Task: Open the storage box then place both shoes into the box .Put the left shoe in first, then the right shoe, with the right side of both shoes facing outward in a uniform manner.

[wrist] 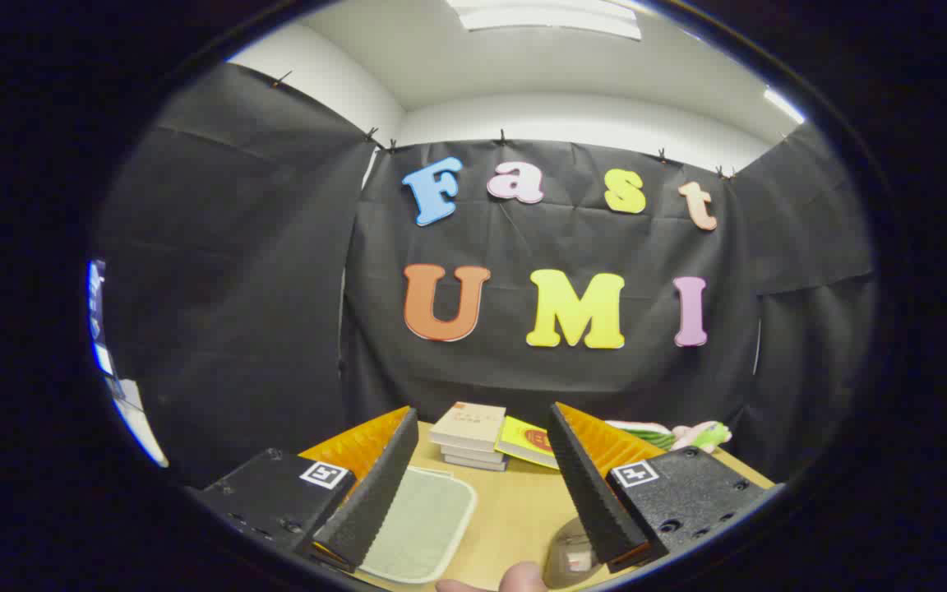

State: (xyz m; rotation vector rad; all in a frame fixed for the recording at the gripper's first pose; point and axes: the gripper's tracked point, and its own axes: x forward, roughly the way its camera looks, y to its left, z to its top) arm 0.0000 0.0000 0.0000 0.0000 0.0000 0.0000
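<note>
My gripper (482, 448) is held high over a wooden table (523, 514), its two fingers spread wide apart with nothing between them. The left finger (375, 485) and the right finger (588, 485) frame the far part of the table. A clear plastic piece (572, 559), perhaps part of the storage box, lies just below the right finger; I cannot tell what it is.
A pale green mat (424, 526) lies on the table beside the left finger. Beyond the fingers stands a stack of books (467, 436), with a yellow booklet (529, 442) next to it. A green and pink soft item (679, 436) lies at the far right. A fingertip (519, 580) shows at the near edge.
</note>
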